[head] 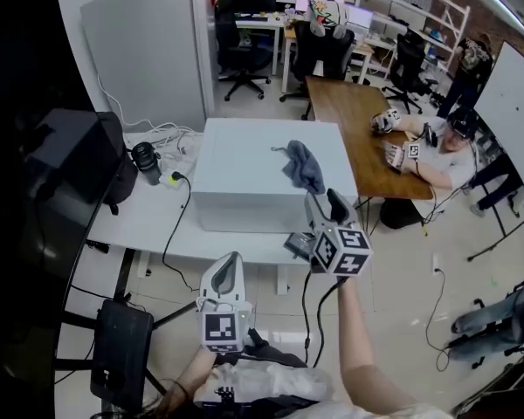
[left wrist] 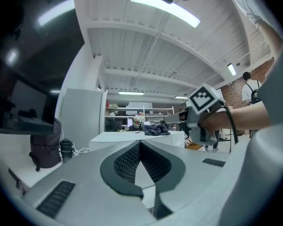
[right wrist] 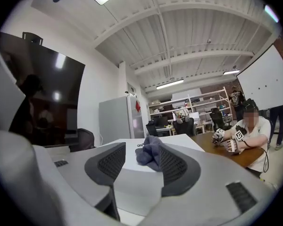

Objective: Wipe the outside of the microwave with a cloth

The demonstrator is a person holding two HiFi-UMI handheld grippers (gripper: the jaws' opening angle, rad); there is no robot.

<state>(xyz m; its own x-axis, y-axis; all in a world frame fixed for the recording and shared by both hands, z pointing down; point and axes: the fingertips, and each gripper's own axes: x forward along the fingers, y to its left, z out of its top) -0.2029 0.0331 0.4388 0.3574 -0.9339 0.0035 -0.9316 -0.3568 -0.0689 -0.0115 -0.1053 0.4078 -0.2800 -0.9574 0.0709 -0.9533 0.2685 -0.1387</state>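
- On top of the white microwave (head: 244, 173), toward its right edge, a crumpled blue-grey cloth (head: 304, 166) lies.
- Near the microwave's front right corner, the right gripper (head: 325, 206) hovers level, jaws apart and empty, with the cloth ahead of them.
- Off the table's (head: 140, 216) front edge, the left gripper (head: 227, 269) has its jaws closed on nothing.

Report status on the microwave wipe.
Left tongs shut, empty. Right tongs open, aimed at cloth. Cloth bunched atop microwave, untouched. Nothing in between.
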